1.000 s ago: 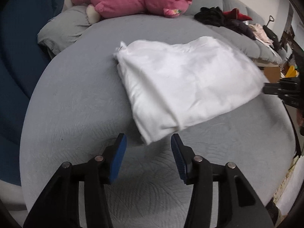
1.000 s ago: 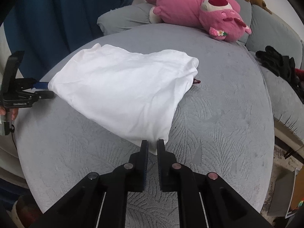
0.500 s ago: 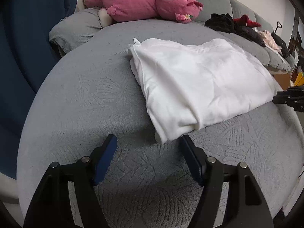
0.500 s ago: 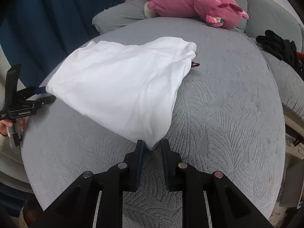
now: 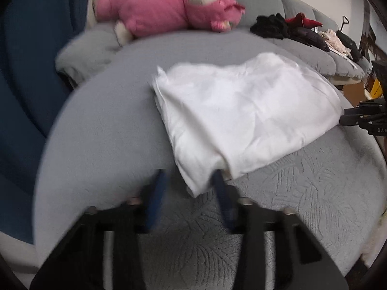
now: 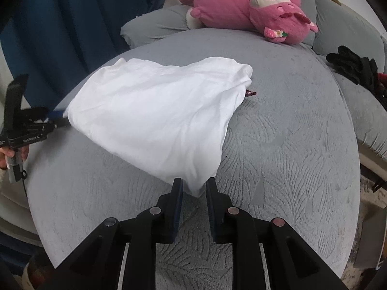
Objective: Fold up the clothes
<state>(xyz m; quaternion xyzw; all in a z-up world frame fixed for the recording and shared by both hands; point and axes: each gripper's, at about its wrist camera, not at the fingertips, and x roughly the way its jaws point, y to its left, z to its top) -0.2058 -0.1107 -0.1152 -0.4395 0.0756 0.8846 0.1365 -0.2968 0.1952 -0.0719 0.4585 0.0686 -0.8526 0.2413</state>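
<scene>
Left wrist view
- White garment (image 5: 244,116): folded, lies on grey round cushion (image 5: 101,130), w/ its near corner hanging between the fingers of the left gripper (image 5: 187,181).
- Left jaws: have just been closing; cloth corner sits between them. Frame is blurred here, so can't tell if the pads press the cloth; a gap shows on the left pad's side.
- Right gripper (image 5: 343,118): only its tip shows at the frame's right edge, at the garment's far corner; rest cut off. Letters "DAS" readable on its body, remainder out of frame.
- Pink plush toy (image 5: 169,12): lies along the back of the cushion, blurred.
- Dark clothes pile (image 5: 285,27): on the sofa seat behind; single items hard to tell apart.

Right wrist view
- Garment (image 6: 164,116): same white fold, near corner drooping between the right gripper's (image 6: 194,186) fingers.
- Right jaws: narrow gap, corner between them; slightly apart from the cloth on each side, so not clamped on it as far as the frame shows.
- Left gripper (image 6: 58,118): at left edge, blue pads at the garment's other corner; pads partly hidden by cloth. Small white label on its body, too blurred to read.
- Hand (image 6: 12,154): part of a hand on the left gripper's handle, cut off by frame edge.
- Small dark red item (image 6: 250,93): peeks from under the garment's far edge, mostly hidden; can't tell what it is.
- Plush toy (image 6: 246,9): sharp here, a strawberry at its cheek.
</scene>
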